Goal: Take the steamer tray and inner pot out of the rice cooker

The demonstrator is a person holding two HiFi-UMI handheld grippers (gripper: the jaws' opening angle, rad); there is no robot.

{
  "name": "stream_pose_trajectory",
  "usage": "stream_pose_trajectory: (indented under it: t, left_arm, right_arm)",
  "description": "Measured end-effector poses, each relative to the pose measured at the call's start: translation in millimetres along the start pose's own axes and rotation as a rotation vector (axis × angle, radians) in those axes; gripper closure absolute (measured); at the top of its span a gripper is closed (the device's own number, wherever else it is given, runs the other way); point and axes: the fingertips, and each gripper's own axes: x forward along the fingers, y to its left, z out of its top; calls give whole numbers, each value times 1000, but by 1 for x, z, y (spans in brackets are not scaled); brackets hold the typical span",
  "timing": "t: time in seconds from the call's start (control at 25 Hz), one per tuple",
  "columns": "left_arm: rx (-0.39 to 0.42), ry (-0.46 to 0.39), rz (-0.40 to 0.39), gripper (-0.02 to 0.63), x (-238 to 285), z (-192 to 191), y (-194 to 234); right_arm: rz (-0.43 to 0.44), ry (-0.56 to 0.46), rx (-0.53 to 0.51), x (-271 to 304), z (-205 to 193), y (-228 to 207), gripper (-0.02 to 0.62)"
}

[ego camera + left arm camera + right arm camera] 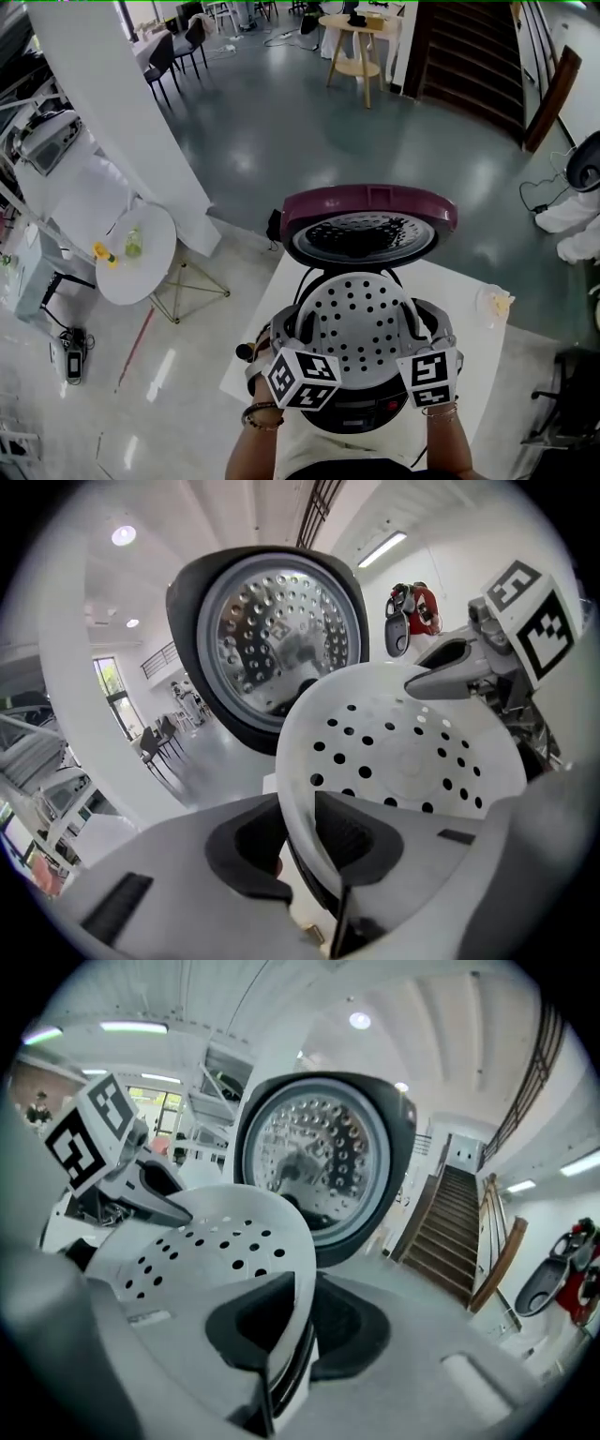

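Left tongs (298, 834): clenched on the left rim of the steamer tray (361, 323), with the thin white wall pinched between the dark pads. Right tongs (298, 1321): same on the opposite rim, clenched, pads on both sides of the wall. The tray is carried between the two, one grip per side.

Tray: white, round, so no real long axis. Dished side up, perforated floor facing the head camera, roughly level. It sits directly over the mouth of the rice cooker (361, 414), whose dark body shows just below it at the near edge. Can't tell whether the tray is clear of the cooker or touching it.

Cooker lid (370, 208) is swung open behind the tray: maroon shell, and a perforated metal inner plate (281, 639) facing the tongs.

Surface: white bench (450, 281), cooker at its near side. A small pale crumpled item (494, 303) lies near the right edge, well apart from the cooker.

Room: glossy grey-green floor. A round white side table (141, 258) stands to the left and carries a bottle. Dark chairs (173, 52) are far left, a wooden round table (361, 37) is at the back, and a staircase (478, 56) is at upper right.
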Motion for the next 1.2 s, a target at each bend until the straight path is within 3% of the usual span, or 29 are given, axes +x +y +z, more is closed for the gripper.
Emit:
stream_pose_trajectory:
  t: [0.24, 0.64, 0.92, 1.2]
  left_arm:
    - [-38, -137, -7, 551, -41, 39, -14]
    - [45, -302, -93, 583, -91, 119, -107]
    - [99, -335, -157, 584, -107, 158, -203]
    - [174, -253, -227, 578, -94, 149, -313]
  right_arm:
    - [-17, -144, 143, -49, 16, -24, 584]
    - [-135, -183, 243, -153, -26, -96, 584]
    - [-204, -143, 274, -226, -80, -155, 584]
    - [-201, -6, 372, -271, -181, -185, 584]
